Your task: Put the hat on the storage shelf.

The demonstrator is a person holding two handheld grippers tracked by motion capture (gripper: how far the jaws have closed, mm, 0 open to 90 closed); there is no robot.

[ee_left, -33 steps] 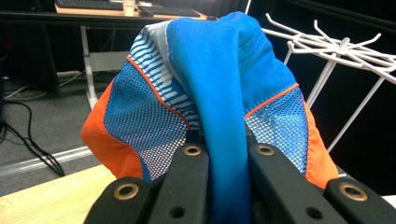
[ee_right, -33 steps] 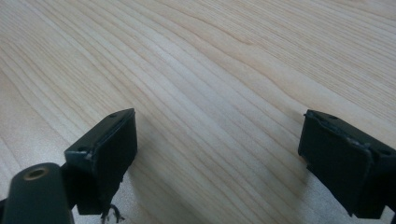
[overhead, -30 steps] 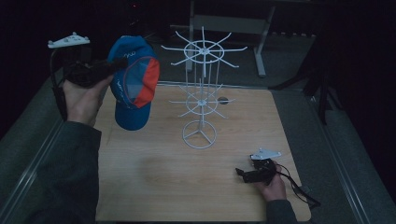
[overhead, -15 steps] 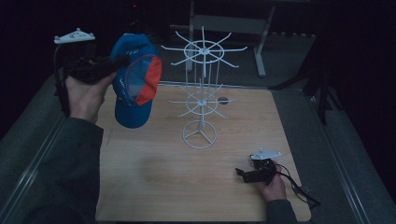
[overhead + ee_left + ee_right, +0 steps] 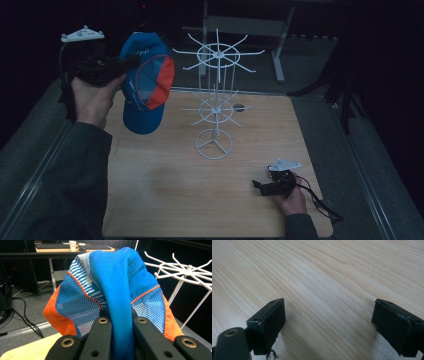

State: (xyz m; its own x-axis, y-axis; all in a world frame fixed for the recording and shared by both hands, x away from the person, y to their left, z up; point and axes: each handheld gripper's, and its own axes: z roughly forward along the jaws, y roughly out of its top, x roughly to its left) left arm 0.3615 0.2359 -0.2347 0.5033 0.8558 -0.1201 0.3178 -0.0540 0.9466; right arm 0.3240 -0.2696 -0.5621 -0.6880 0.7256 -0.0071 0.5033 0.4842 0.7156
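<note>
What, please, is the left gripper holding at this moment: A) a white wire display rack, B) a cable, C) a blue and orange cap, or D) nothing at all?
C: in the left gripper view the left gripper is shut on a fold of the blue and orange cap, which hangs in the air beside the white wire rack in the high view.

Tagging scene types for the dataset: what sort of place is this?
Probably a lab or office workroom set up for recording. A wooden table holds a white wire display rack, the left gripper holds a blue and orange cap, and behind it stands a desk with a keyboard and paper cup.
</note>
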